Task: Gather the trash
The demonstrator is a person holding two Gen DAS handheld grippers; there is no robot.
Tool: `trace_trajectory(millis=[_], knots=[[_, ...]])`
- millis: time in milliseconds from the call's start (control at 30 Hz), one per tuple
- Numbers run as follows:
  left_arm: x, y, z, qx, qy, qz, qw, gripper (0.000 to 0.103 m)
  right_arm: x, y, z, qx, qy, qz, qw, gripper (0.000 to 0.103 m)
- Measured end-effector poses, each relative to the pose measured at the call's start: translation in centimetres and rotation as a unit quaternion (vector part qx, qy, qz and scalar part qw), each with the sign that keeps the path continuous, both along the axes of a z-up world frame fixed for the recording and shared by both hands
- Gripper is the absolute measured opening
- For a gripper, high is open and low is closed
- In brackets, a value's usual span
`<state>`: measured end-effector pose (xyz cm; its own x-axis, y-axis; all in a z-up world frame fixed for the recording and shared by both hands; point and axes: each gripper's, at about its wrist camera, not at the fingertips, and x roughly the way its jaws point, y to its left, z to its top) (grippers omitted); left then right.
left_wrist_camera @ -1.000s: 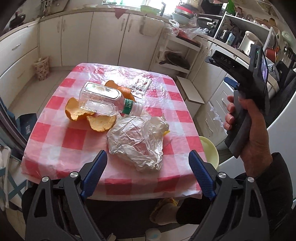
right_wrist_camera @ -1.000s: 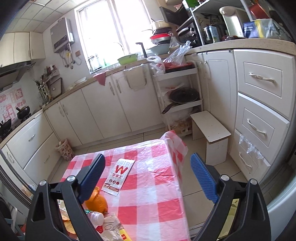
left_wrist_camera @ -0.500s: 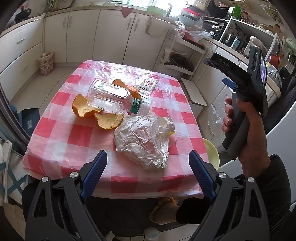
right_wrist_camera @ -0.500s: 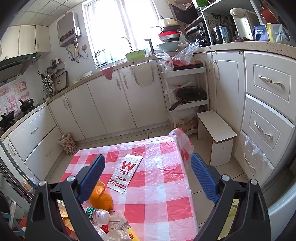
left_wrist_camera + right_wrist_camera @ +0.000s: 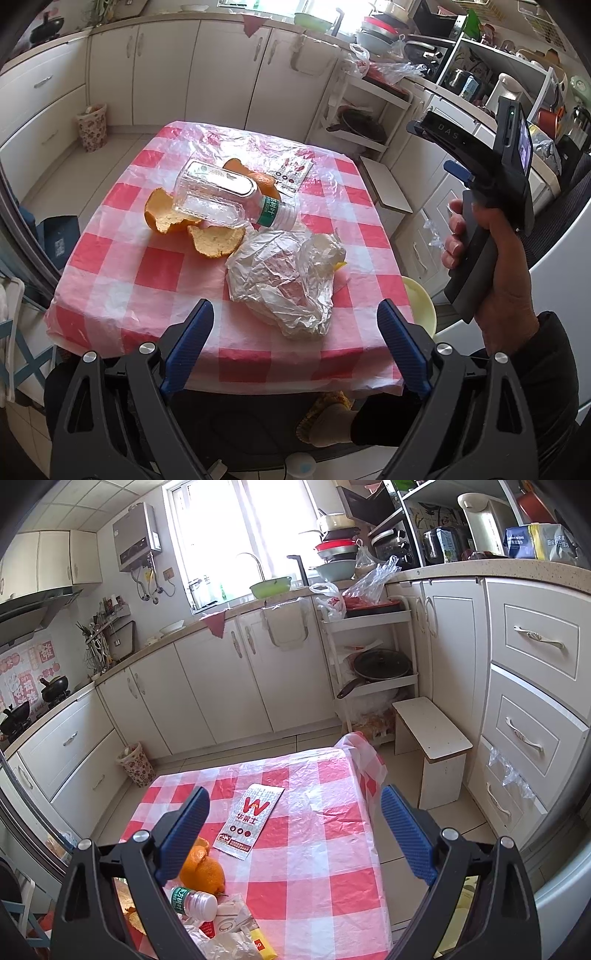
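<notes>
- Trash lies spread on the table [image 5: 122, 266], which is covered by a red-and-white checked plastic cloth, in the middle of the left wrist view.
- A clear plastic bottle [image 5: 221, 201] lies on its side in the centre of that view, its white cap pointing to the right, resting over pieces of orange peel [image 5: 216, 243].
- Just below and right of the bottle sits a crumpled wrapper [image 5: 284, 280], touching the peel's edge.
- A flat printed packet [image 5: 253, 819] lies by itself in the centre of the right wrist view, near the far end of the table, apart from the other trash.
- A whole orange [image 5: 203, 873] shows at the lower left of the right wrist view, just beside the bottle's cap.
- The left tool [image 5: 295, 347] hangs at the bottom of its frame over the near table edge, its blue fingers spread wide and holding nothing.
- The right tool [image 5: 293, 829] is above the table, fingers spread wide and empty.
- A hand [image 5: 491, 266] grips the right tool's handle at the right of the left wrist view.
- A small patterned waste basket [image 5: 92, 127] stands on the floor at the upper left.
</notes>
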<state>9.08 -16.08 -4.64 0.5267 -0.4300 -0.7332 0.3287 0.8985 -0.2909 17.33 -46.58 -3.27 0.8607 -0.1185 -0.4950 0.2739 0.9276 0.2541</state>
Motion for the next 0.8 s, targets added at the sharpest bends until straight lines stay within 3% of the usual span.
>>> trace_trajectory(millis=[800], knots=[[0.2,0.8,-0.4,-0.006,0.009,0.015,0.9998,0.087,0.2,1.0,0.0,-0.009,0.008,0.016,1.000,0.090]])
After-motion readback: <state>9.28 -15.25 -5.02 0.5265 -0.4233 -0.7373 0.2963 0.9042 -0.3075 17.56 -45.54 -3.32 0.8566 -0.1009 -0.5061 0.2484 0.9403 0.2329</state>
